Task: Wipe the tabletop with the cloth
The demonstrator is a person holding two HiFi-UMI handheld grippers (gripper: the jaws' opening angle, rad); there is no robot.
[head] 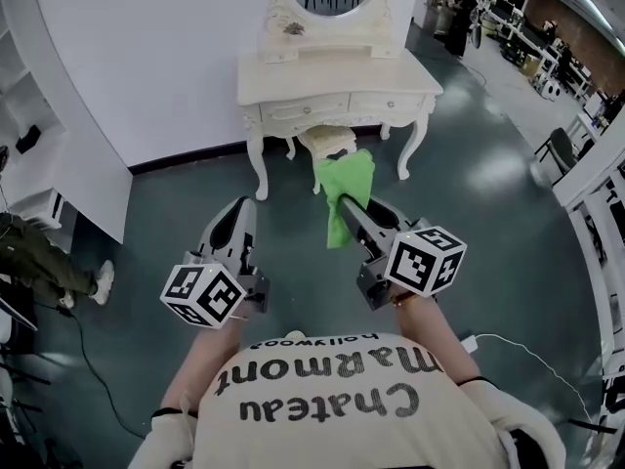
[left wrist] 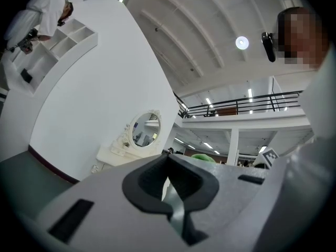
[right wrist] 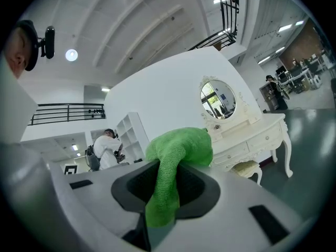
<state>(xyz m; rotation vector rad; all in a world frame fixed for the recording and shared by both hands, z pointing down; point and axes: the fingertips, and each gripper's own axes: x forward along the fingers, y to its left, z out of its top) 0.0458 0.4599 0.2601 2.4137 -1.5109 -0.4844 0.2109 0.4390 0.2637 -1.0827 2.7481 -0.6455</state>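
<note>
Along right gripper point(head: 344, 206), cloth point(head: 350, 179) lengthwise

Grey-green floor point(head: 488, 223) lies open up to the cream carved dressing table point(head: 332, 78); a cushioned cream stool point(head: 327, 143) blocks its kneehole.

A green cloth point(right wrist: 181, 147) is clamped between the closed jaws of the right gripper point(right wrist: 166, 178) at lower centre, and is bunched just above them. At the right of the frame a white dressing table point(right wrist: 257, 134) with an oval mirror point(right wrist: 218, 100) is seen, with a cushioned stool point(right wrist: 245, 168) tucked beneath. Left of centre, a person point(right wrist: 106, 149) is seen beside white shelving point(right wrist: 132, 132).
</note>
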